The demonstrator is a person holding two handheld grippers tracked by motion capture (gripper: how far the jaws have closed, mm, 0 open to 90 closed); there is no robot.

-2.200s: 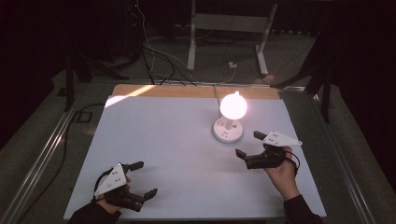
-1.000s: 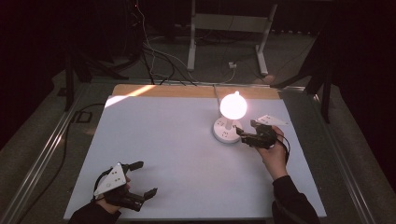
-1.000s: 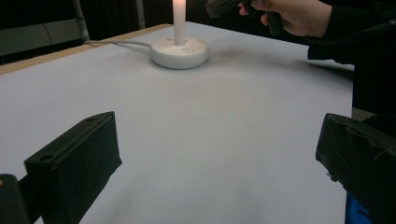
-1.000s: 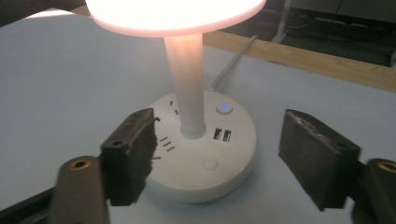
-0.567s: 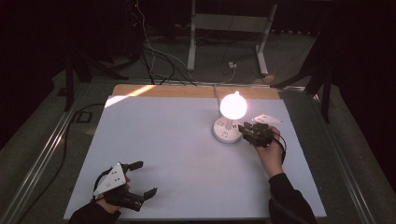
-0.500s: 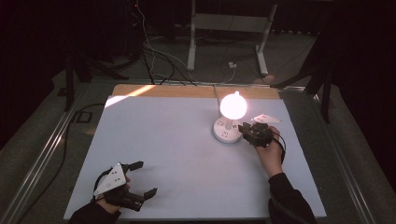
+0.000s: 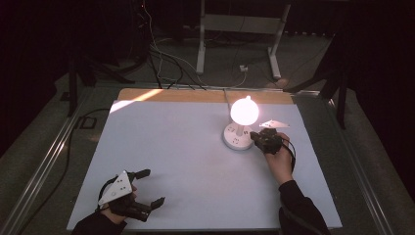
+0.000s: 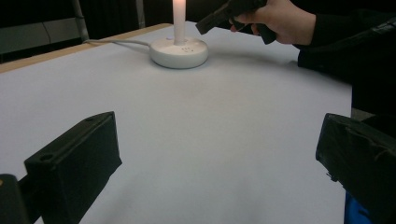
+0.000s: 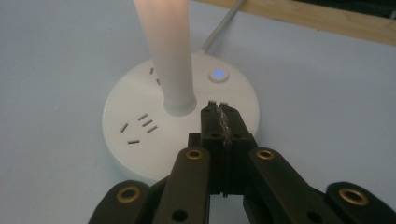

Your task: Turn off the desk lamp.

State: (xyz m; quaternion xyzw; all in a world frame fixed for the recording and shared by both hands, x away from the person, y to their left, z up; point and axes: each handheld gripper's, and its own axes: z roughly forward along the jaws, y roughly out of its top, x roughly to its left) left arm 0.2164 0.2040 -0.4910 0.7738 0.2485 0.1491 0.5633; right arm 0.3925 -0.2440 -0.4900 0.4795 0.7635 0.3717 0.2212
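Lamp's glowing globe [image 7: 244,111] overexposed, featureless; its stem [image 9: 168,56] cut off by top edge.

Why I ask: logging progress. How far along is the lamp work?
Done: right gripper is at the lamp base, its fingers just closed, nothing between them. In hand: its tips point beside the stem, short of the blue-lit button. Left: probably pressing it; the bulb glows. Left gripper rests open.

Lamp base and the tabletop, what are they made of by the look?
Lamp base: likely moulded white plastic, smooth satin finish, with crisp socket slots and a lit blue button. Tabletop: matte white sheet, no glare under the lamp; a bare wood-coloured strip at the far edge suggests a wooden board underneath.
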